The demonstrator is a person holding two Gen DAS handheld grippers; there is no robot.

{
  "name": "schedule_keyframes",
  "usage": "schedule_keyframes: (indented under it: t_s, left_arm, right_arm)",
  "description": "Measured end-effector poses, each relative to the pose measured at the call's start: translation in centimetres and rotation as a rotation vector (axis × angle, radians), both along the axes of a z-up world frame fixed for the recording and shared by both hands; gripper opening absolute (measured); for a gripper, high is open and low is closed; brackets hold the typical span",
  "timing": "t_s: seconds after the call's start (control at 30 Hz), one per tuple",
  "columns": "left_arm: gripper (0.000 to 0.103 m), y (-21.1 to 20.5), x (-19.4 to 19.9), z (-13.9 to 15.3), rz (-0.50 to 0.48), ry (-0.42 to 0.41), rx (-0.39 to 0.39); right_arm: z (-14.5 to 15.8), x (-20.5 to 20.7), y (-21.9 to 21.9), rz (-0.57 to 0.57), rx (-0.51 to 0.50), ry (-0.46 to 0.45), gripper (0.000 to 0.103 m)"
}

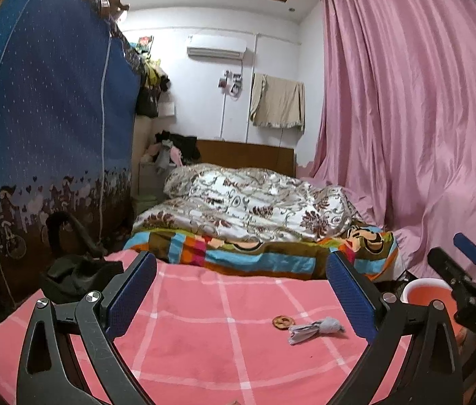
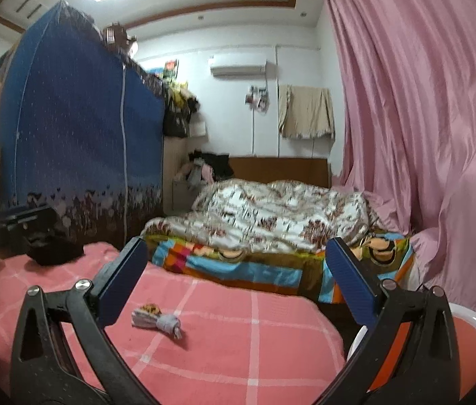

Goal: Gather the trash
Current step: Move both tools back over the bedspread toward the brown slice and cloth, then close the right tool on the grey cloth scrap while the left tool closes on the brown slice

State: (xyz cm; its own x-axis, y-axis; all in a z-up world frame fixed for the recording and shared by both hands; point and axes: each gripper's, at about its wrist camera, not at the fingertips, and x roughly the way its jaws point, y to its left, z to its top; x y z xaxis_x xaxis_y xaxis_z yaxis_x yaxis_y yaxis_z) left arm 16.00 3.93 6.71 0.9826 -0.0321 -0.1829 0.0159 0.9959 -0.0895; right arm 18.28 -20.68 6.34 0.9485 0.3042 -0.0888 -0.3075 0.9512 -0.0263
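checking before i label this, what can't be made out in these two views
- Bin: right wrist view, mostly behind the right gripper; contents unseen.
- Round brown scrap: left wrist view, too small to identify.
- Crumpled gray wrapper: right wrist view, motion-blurred; print unreadable.
- Black bag: left wrist view, partly behind the left gripper.

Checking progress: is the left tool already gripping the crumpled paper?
No. The left tool is open and empty, and the crumpled paper lies on the pink sheet.

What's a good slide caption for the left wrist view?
Open left gripper above crumpled grey paper wad and small brown snack piece on pink checked bedsheet.
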Motion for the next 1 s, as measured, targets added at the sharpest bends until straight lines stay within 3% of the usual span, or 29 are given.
schedule_keyframes:
  t_s: [0.23, 0.37, 0.4, 0.43, 0.53, 0.87, 1.0]
  left_arm:
    - [0.098, 1.6, 0.3, -0.2, 0.048, -0.019, -0.037]
    - [0.098, 2.1, 0.9, -0.7, 0.043, 0.01, -0.031]
    - [0.098, 2.1, 1.2, -0.9, 0.04, 0.027, -0.026]
    - [0.098, 2.2, 1.3, -0.9, 0.04, 0.04, -0.021]
    - [0.098, 2.1, 2.7, -1.7, 0.048, 0.119, 0.008]
    - [0.097, 1.5, 7.8, -5.1, 0.011, 0.398, -0.001]
    - [0.082, 1.4, 8.9, -6.1, -0.039, 0.47, -0.026]
  right_arm:
    - [-1.0, 1.8, 1.1, 0.026, -0.013, 0.067, 0.103]
    - [-1.5, 2.7, 2.0, 0.064, -0.025, 0.118, 0.102]
    - [-1.7, 3.1, 2.4, 0.074, -0.033, 0.144, 0.1]
    - [-2.1, 3.5, 2.7, 0.081, -0.046, 0.173, 0.091]
    - [-3.4, 5.1, 3.9, 0.094, -0.099, 0.277, 0.05]
    - [-6.6, 7.9, 7.0, 0.237, -0.158, 0.515, 0.047]
    - [-7.7, 9.0, 7.4, 0.255, -0.164, 0.596, 0.037]
